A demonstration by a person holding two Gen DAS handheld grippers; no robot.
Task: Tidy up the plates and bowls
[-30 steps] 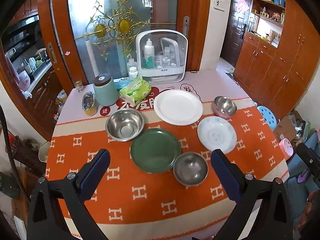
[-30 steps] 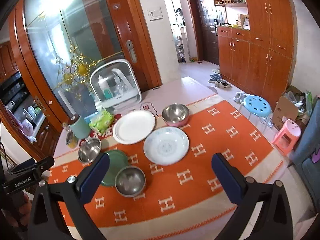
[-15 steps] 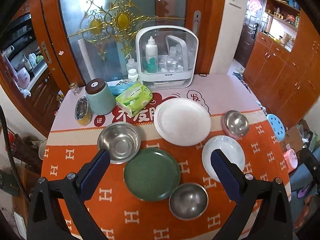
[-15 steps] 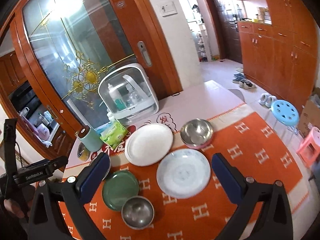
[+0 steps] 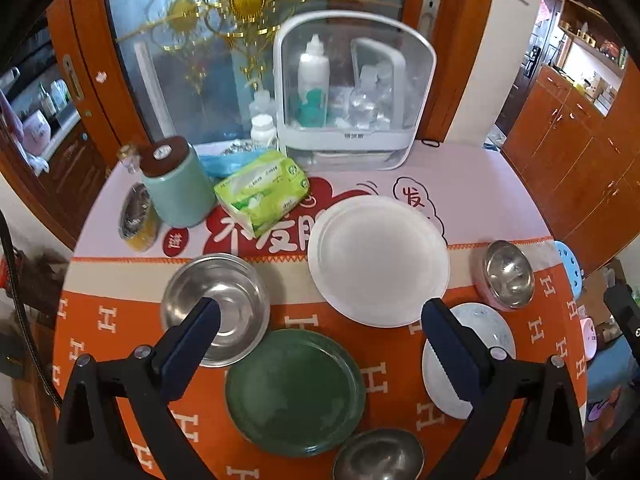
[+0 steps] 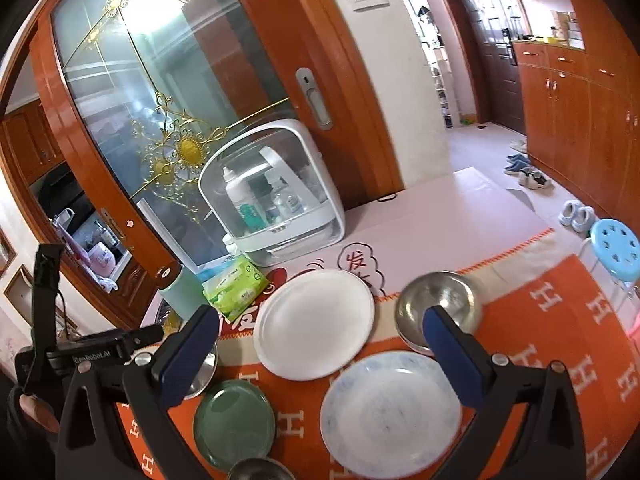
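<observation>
On the orange tablecloth [image 5: 312,322] lie a large white plate [image 5: 378,260], a green plate [image 5: 295,390], a pale blue patterned plate [image 6: 394,414], a big steel bowl [image 5: 236,304], a small steel bowl [image 5: 378,460] at the near edge and a steel bowl in a pink shell [image 5: 508,276]. My left gripper [image 5: 320,324] hangs open above the green plate, nothing between its fingers. My right gripper [image 6: 322,338] is open too, over the white plate [image 6: 316,322] and patterned plate; the pink-shelled bowl [image 6: 438,300] sits behind its right finger.
At the back of the table stand a clear white-framed storage box [image 5: 354,96] with bottles, a green tissue pack [image 5: 262,190], a teal canister [image 5: 176,188] and a small jar [image 5: 138,216]. A glass sliding door stands behind. A blue stool [image 6: 614,248] is on the floor at right.
Both grippers have moved forward and lower over the table, so the dishes look larger and nearer. Both stay open. No dish has moved.
</observation>
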